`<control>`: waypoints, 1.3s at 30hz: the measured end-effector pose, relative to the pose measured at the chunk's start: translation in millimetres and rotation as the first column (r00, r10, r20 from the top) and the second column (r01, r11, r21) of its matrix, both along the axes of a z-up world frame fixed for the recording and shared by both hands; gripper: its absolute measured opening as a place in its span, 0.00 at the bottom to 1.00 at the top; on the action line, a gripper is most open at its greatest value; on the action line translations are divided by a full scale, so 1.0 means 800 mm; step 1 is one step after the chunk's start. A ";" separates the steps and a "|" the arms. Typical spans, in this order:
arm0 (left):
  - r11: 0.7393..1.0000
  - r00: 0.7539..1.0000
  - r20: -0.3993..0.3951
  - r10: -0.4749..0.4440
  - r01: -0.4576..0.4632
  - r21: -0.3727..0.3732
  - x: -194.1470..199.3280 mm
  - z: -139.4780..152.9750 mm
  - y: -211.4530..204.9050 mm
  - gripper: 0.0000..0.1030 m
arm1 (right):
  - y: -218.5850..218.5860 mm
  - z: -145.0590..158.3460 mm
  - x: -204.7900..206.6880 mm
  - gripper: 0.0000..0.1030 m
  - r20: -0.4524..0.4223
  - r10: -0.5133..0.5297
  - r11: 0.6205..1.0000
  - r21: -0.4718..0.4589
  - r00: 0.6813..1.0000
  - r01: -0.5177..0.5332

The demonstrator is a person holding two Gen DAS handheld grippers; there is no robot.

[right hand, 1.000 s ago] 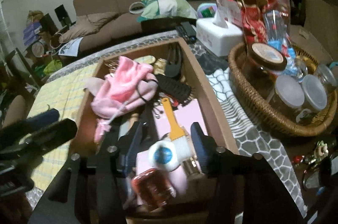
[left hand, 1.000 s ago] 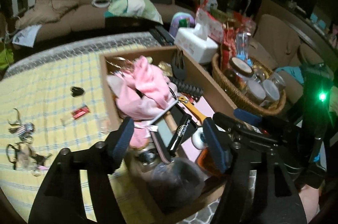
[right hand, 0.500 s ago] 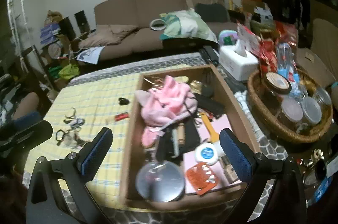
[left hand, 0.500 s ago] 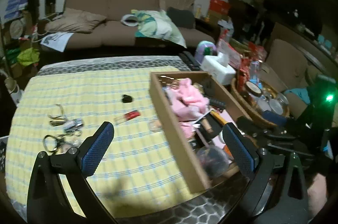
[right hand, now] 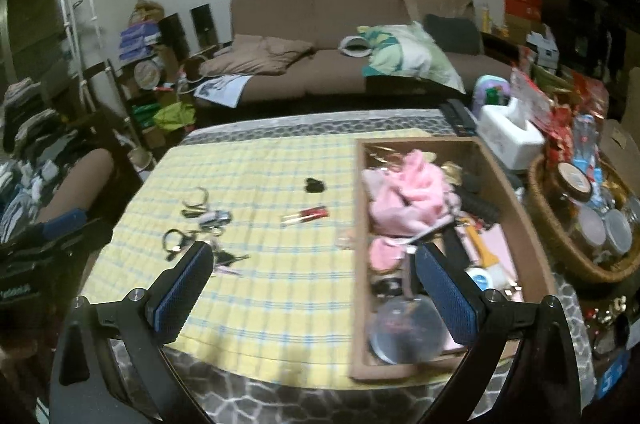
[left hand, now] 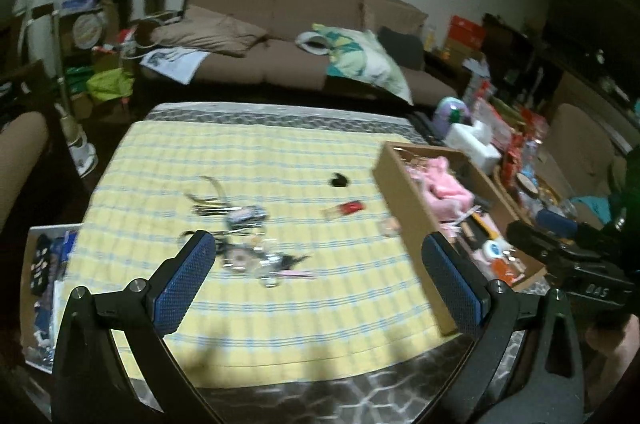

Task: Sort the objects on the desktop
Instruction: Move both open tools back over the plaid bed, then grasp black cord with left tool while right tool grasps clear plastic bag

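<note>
A brown cardboard tray (right hand: 524,224) on the right of the yellow checked cloth (right hand: 260,264) holds a pink cloth (right hand: 404,192), a round mirror (right hand: 404,332) and several small items. Loose on the cloth lie a red lipstick (right hand: 308,214), a small black object (right hand: 315,185) and a heap of keys and rings (right hand: 200,224). My left gripper (left hand: 320,276) is open and empty, above the near edge, with the keys (left hand: 244,220) ahead. My right gripper (right hand: 316,288) is open and empty, held back from the tray.
A wicker basket (right hand: 560,244) of jars stands right of the tray, and a white tissue box (right hand: 508,132) behind it. A brown sofa (right hand: 340,36) is beyond the table. A box of items (left hand: 44,284) sits low at the left.
Both grippers have opened wide and pulled back and up from the tray. The left one has swung left, so the keys and lipstick now lie ahead of it.
</note>
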State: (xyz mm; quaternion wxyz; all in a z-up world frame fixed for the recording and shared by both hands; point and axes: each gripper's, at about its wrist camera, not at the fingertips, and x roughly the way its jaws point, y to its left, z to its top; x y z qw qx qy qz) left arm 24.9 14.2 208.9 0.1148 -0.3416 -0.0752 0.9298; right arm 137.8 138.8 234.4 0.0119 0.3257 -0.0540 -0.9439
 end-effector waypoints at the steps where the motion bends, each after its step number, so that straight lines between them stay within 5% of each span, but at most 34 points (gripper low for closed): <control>1: 1.000 1.000 0.005 0.016 -0.016 -0.003 0.000 -0.003 -0.015 1.00 | -0.007 -0.001 -0.002 1.00 0.003 0.009 1.000 0.001 1.000 -0.009; 13: 0.987 0.982 0.102 0.158 -0.156 -0.027 -0.024 -0.081 -0.133 1.00 | -0.093 -0.047 -0.050 1.00 0.050 0.113 0.993 -0.021 0.992 -0.113; 25: 0.979 0.959 0.199 0.204 -0.203 -0.028 -0.073 -0.164 -0.171 1.00 | -0.140 -0.109 -0.103 1.00 0.090 0.207 0.978 -0.054 0.974 -0.203; 32: 0.990 0.963 0.229 0.140 -0.130 -0.058 -0.105 -0.198 -0.153 1.00 | -0.152 -0.158 -0.135 0.97 0.149 0.250 0.968 -0.060 0.957 -0.244; 39: 0.984 0.971 0.238 0.015 0.027 -0.174 -0.129 -0.224 -0.098 0.81 | -0.127 -0.190 -0.158 0.73 0.208 0.235 0.971 -0.092 0.949 -0.220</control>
